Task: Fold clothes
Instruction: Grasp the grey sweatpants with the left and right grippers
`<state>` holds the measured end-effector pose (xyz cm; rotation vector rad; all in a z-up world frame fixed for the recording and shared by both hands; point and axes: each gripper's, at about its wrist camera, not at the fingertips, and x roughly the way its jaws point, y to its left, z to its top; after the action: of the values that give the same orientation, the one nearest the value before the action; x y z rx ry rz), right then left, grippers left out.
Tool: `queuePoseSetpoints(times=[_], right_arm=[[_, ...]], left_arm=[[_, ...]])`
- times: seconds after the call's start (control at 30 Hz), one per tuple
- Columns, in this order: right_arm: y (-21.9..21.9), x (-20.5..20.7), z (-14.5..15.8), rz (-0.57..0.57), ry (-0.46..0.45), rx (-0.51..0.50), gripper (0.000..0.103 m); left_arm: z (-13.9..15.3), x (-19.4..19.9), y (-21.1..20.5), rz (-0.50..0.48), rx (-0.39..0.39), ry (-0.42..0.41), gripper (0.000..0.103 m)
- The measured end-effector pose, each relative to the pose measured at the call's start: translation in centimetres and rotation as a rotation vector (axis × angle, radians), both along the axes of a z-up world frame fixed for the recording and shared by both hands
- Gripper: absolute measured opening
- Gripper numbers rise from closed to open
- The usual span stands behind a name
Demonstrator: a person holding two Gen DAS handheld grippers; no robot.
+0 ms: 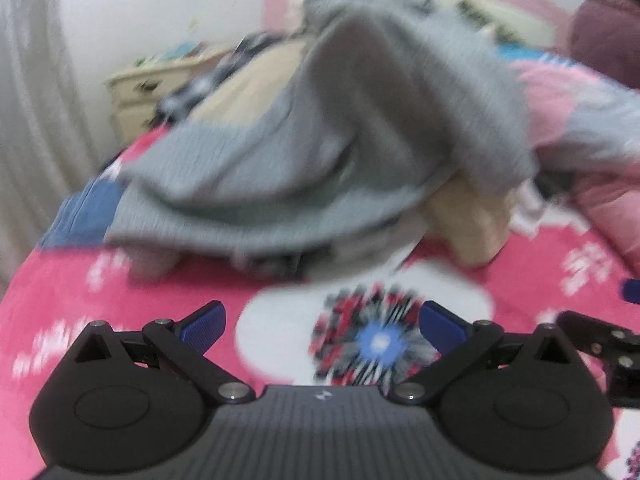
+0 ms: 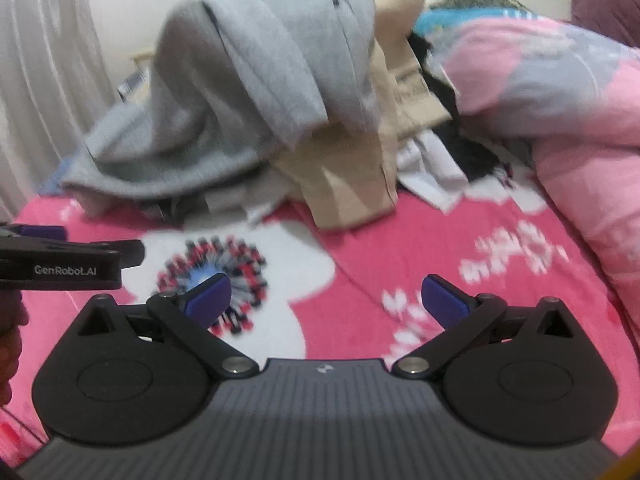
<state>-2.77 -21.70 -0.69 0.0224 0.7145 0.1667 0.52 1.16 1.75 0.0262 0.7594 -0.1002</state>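
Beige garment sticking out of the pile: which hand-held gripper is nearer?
Right, I think. The right hand-held gripper faces the beige garment almost head-on; the left hand-held gripper sits off to its left. Both open, touching nothing.

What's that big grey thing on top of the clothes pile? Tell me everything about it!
The grey garment is a soft, knit-looking piece of clothing, crumpled and unfolded. It drapes over the top of the pile in loose folds, its lower edge spreading down toward the pink blanket on the left. It lies over a beige garment and other clothes underneath. Neither gripper touches it; both are open in front of it. The pictures are too blurry to tell what kind of clothing it is.
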Motion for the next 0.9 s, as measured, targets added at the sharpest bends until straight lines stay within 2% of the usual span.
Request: queuePoseSetpoints(times=[0.07, 0.2, 0.27, 0.37, 0.5, 0.57, 0.63, 0.67, 0.7, 0.73, 0.77, 0.8, 0.9], right_arm=[[-0.8, 1.0, 1.5, 0.063, -0.059, 0.043, 0.102], [-2.2, 4.9, 5.6, 0.156, -0.217, -0.003, 0.102], [-2.9, 7.6, 7.2, 0.166, -0.264, -0.012, 0.102], [-3.8, 13.3, 9.1, 0.163, -0.26, 0.059, 0.102], [-3.4, 22.0, 9.6, 0.118, -0.203, 0.111, 0.102], [-2.9, 25.9, 8.9, 0.085, -0.15, 0.135, 0.102], [-2.4, 29.3, 7.9, 0.048, -0.089, 0.154, 0.102], [-2.2, 30.1, 7.4, 0.026, -0.051, 0.161, 0.101], [-2.1, 30.1, 7.2, 0.017, -0.041, 0.177, 0.099], [-2.1, 29.9, 7.0, 0.009, -0.032, 0.192, 0.096], [-1.9, 29.3, 7.0, 0.029, -0.046, 0.183, 0.085], [-1.7, 28.7, 6.9, 0.049, -0.06, 0.175, 0.07], [-1.1, 26.5, 7.7, 0.093, -0.103, 0.095, 0.043]], left_arm=[[2.4, 1.1, 0.4, -0.048, -0.029, -0.081, 0.103], [6.4, 3.9, 1.2, -0.128, -0.131, -0.234, 0.103], [7.6, 6.1, 1.1, -0.122, -0.157, -0.291, 0.103], [8.6, 10.2, 0.1, -0.125, -0.172, -0.339, 0.103], [8.6, 16.3, -2.0, -0.144, -0.171, -0.292, 0.1], [7.6, 18.2, -2.6, -0.125, -0.183, -0.257, 0.088], [6.6, 19.0, -2.7, -0.097, -0.2, -0.223, 0.062], [6.2, 19.2, -2.7, -0.079, -0.21, -0.208, 0.055], [5.7, 19.3, -2.7, -0.062, -0.22, -0.195, 0.046], [5.4, 19.0, -2.6, -0.053, -0.23, -0.193, 0.031], [5.2, 18.5, -2.5, -0.058, -0.235, -0.195, 0.022], [5.3, 18.1, -2.5, -0.071, -0.234, -0.194, 0.014], [5.6, 16.7, -2.3, -0.111, -0.229, -0.187, 0.01]])
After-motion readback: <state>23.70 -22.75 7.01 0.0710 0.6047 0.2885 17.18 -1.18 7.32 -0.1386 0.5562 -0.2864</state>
